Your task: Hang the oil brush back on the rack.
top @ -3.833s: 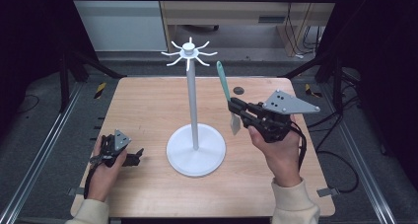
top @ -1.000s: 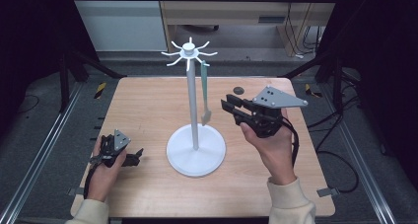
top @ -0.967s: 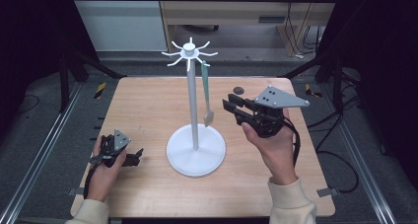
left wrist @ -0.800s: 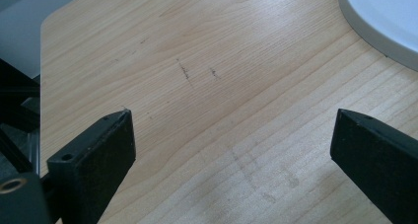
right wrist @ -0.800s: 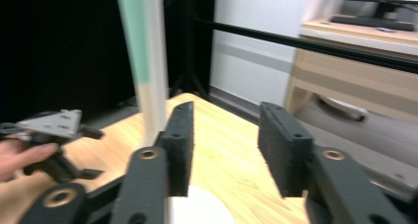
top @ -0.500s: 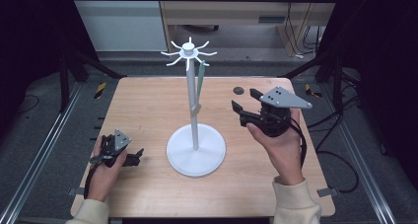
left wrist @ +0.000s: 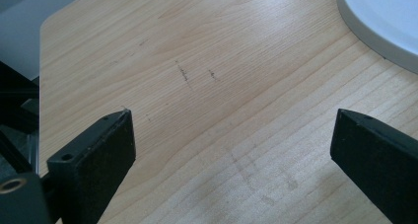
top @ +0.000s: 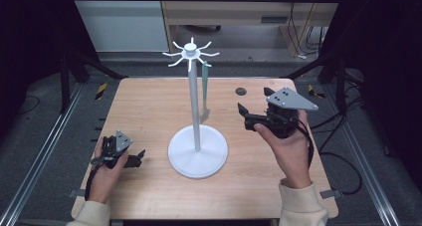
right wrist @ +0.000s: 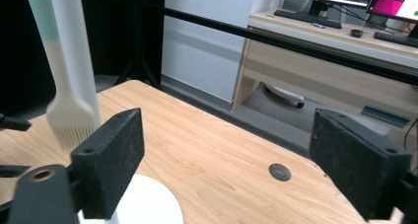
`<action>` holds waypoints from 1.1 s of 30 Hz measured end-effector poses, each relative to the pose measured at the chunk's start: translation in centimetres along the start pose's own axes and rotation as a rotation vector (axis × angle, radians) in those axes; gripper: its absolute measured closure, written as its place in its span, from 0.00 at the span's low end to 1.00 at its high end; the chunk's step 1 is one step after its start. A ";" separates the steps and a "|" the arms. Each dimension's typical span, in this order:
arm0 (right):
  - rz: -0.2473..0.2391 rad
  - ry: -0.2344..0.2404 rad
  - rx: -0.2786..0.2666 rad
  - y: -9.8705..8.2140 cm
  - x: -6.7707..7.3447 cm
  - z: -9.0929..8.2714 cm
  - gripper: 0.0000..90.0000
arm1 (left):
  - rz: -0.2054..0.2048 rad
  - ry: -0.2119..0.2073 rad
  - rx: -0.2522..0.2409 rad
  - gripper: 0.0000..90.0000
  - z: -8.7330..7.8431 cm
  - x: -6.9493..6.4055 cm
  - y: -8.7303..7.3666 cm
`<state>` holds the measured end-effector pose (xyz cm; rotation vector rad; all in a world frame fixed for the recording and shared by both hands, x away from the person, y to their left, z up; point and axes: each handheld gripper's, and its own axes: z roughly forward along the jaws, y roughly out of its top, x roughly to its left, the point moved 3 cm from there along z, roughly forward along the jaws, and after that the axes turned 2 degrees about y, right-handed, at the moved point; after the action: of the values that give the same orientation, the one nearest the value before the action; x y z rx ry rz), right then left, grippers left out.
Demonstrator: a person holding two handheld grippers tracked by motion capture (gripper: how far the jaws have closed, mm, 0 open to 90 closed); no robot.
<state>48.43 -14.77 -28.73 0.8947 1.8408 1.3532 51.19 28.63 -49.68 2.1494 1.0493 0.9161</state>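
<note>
A: On the middle of the table [top: 149, 101], in the high view, a white stand [top: 196, 111] is rising from its round base, and a brush [top: 204, 89] is hanging from one of the hooks at its top, just right of the pole.

B: And its long axis?

A: It is hanging upright, green handle above, pale bristles below, clear of the tabletop. The right gripper [top: 244, 114] is hovering to the right of the brush, apart from it, its jaws spread and empty, pointing left towards the stand. The left gripper [top: 137, 159] is resting near the left front edge, well apart from the brush, so the right hand is the nearer one.

B: What is the left gripper view giving?

A: Its two black jaws are standing wide apart over bare wood, gripping nothing, with the rim of the stand's base [left wrist: 379, 21] curving in at the far right.

B: And the right gripper view?

A: Its jaws are also gaping, with nothing between them. The brush [right wrist: 64, 81] is hanging at the far left beside the pole, bristles downward, outside the left jaw. Any return to the brush would probably call for a leftward move.
</note>
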 end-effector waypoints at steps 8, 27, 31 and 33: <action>-0.011 -0.048 0.010 -1.6 -1.3 0.1 0.11 | -0.004 0.002 -0.002 0.03 -0.1 0.0 0.0; 0.041 -0.181 0.221 -10.3 -5.8 3.0 0.12 | -0.007 0.004 -0.005 0.03 -0.1 0.0 0.0; 0.056 -0.190 0.268 -12.1 -6.4 3.4 0.11 | -0.005 0.003 -0.004 0.03 -0.1 0.1 0.0; 0.061 -0.201 0.271 -12.8 -6.6 3.5 0.13 | -0.005 0.003 -0.004 0.03 -0.1 0.1 0.0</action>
<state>53.21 -21.41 -41.13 1.1884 1.8785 1.0206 51.16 28.68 -49.59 2.1421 1.0526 0.9191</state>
